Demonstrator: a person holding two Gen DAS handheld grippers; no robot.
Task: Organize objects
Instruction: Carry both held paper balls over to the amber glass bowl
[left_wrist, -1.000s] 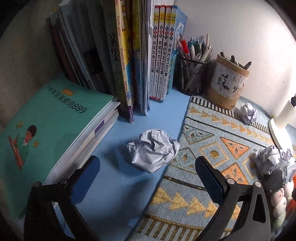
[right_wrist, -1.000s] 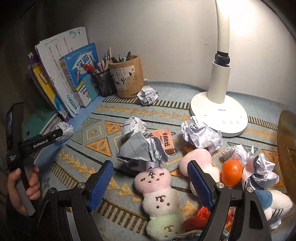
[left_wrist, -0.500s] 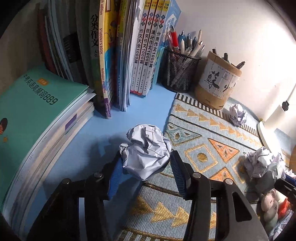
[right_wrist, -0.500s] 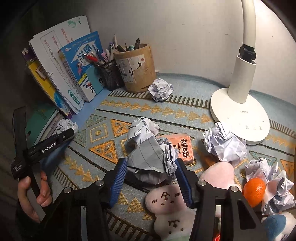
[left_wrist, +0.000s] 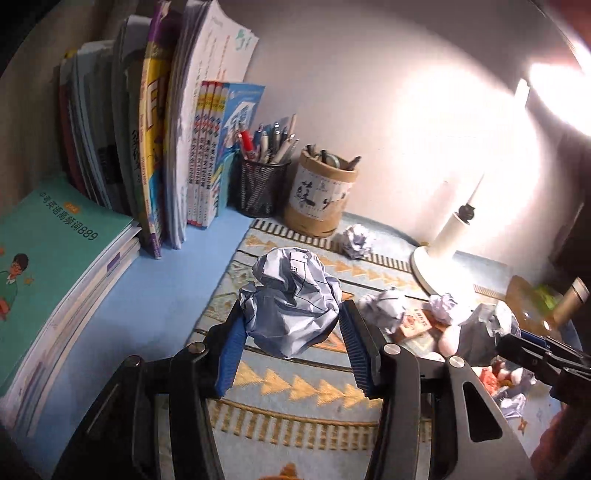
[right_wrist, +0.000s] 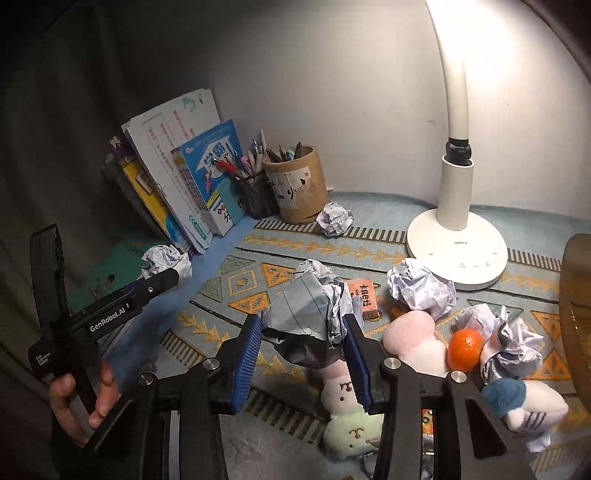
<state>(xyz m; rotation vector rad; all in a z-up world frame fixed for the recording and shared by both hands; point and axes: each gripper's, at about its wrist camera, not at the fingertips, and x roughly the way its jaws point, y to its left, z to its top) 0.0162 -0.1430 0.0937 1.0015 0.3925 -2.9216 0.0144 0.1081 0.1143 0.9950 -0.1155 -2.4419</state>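
Observation:
A crumpled white paper ball (left_wrist: 291, 295) hangs above the patterned mat (left_wrist: 295, 384), and my left gripper (left_wrist: 291, 314) is shut on it, blue pads pressing both sides. A second, greyer lined paper ball (right_wrist: 310, 306) sits between the pads of my right gripper (right_wrist: 303, 325); its jaws are closing and squeeze the ball, which is lifted off the mat. The right wrist view also shows the left gripper (right_wrist: 162, 280) at the left with its paper ball (right_wrist: 166, 258), a hand on its handle.
Loose paper balls (right_wrist: 334, 218) (right_wrist: 421, 291) (right_wrist: 509, 339), an orange (right_wrist: 465, 349), plush toys (right_wrist: 413, 339), and an orange box (right_wrist: 365, 299) litter the mat. A white lamp base (right_wrist: 458, 243) stands at right. Pen cups (left_wrist: 321, 195) and upright books (left_wrist: 173, 147) line the back wall.
Both grippers went from open to shut on a paper ball each, then lifted the balls off the desk; the left one swung right over the mat.

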